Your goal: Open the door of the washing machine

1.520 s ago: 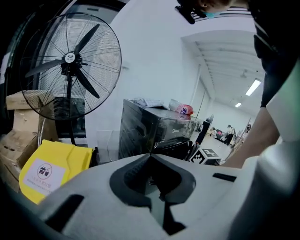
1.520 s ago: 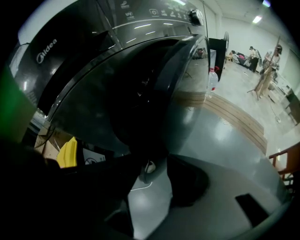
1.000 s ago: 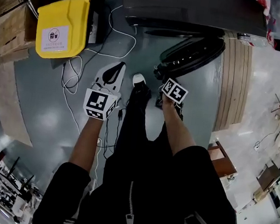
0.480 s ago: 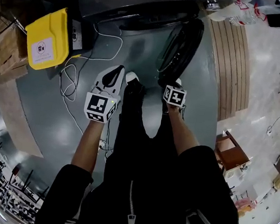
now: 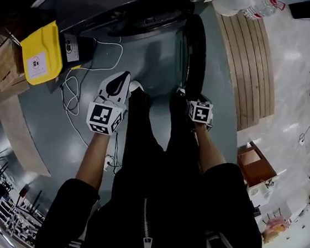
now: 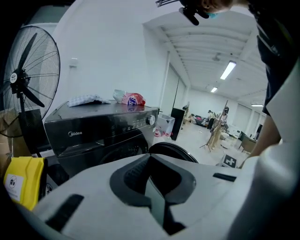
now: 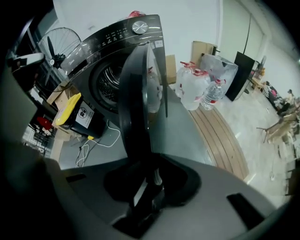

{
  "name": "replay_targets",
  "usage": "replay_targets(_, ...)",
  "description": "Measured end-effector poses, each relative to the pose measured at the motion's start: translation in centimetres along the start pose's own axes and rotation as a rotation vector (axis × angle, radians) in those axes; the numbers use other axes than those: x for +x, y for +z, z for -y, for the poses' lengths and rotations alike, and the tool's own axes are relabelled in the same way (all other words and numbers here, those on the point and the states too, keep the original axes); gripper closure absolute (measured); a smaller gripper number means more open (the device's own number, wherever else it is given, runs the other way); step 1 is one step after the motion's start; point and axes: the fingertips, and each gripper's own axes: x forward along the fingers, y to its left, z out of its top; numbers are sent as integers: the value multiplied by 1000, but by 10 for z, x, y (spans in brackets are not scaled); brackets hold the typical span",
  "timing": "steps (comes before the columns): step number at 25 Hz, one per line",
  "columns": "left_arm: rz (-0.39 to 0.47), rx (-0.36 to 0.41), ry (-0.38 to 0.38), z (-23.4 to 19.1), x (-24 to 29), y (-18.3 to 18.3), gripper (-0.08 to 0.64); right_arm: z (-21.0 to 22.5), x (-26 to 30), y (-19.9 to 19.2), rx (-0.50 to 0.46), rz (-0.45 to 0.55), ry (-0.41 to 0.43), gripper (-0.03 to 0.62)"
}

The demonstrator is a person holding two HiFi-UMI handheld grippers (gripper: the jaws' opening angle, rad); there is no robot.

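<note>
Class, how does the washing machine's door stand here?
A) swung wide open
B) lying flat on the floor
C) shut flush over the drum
A: the door stands swung out from the washing machine, leaving the drum opening bare.

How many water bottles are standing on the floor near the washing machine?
3. Right of the open door: one large red-capped jug, a second jug beside it, and a smaller bottle further right. More may be hidden behind them.
</note>
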Motion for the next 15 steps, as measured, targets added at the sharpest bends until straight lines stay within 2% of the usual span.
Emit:
replay_targets(9,-1,3,41,61,61,27,560,113,-12,15,-129,25,41,506)
replay_targets(15,6,3,52,90,84,48,560,178,-20,39,-196,7,-13,503)
